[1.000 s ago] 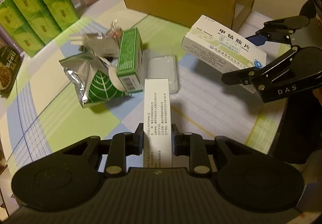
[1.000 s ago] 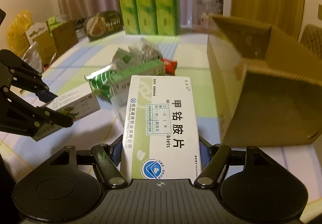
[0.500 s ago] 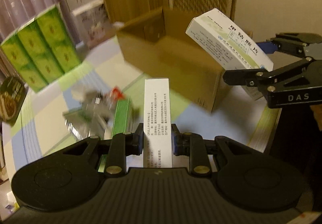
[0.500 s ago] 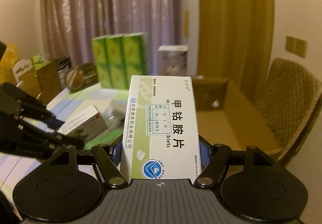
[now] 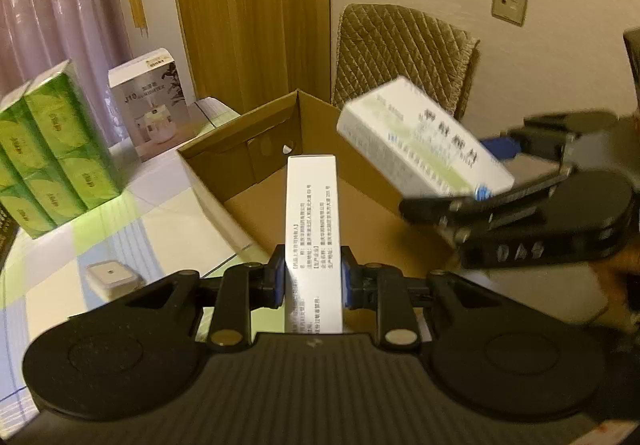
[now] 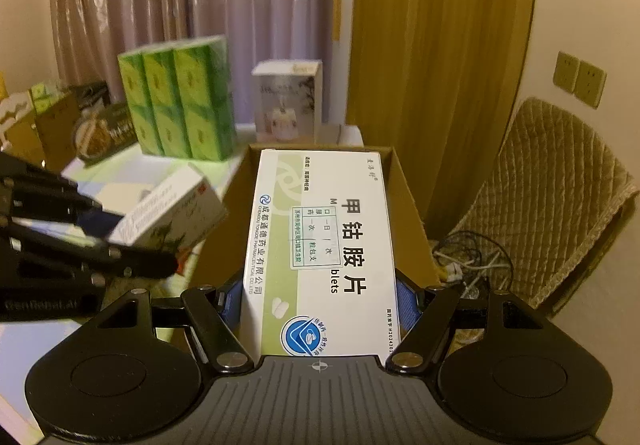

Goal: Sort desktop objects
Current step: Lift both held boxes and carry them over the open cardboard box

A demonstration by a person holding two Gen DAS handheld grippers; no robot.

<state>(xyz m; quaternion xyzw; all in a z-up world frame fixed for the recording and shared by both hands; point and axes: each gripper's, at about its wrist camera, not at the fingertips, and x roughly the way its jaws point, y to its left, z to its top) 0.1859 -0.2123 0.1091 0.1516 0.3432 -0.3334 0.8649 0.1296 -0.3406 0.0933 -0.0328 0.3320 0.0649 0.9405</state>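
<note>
My left gripper (image 5: 313, 277) is shut on a narrow white box (image 5: 313, 229) printed with small text, holding it upright above the open cardboard box (image 5: 240, 121). To the right, my right gripper (image 5: 448, 177) carries a wide white-and-green medicine box (image 5: 420, 141), blurred, over the carton's right side. In the right wrist view that medicine box (image 6: 320, 245) sits between the blue pads of the right gripper (image 6: 320, 301), above the cardboard box (image 6: 404, 181). At the left edge, the left gripper (image 6: 136, 241) holds the narrow box (image 6: 172, 213).
Green tissue packs (image 5: 52, 149) and a white product box (image 5: 148, 101) stand on the checked tablecloth left of the carton. A small white square case (image 5: 112, 275) lies near my left gripper. A quilted chair (image 5: 400, 49) stands behind, with cables (image 6: 468, 261) on the floor.
Both grippers have risen from the table with their boxes and moved over the open carton. The pile of packets on the table has dropped out of view.
</note>
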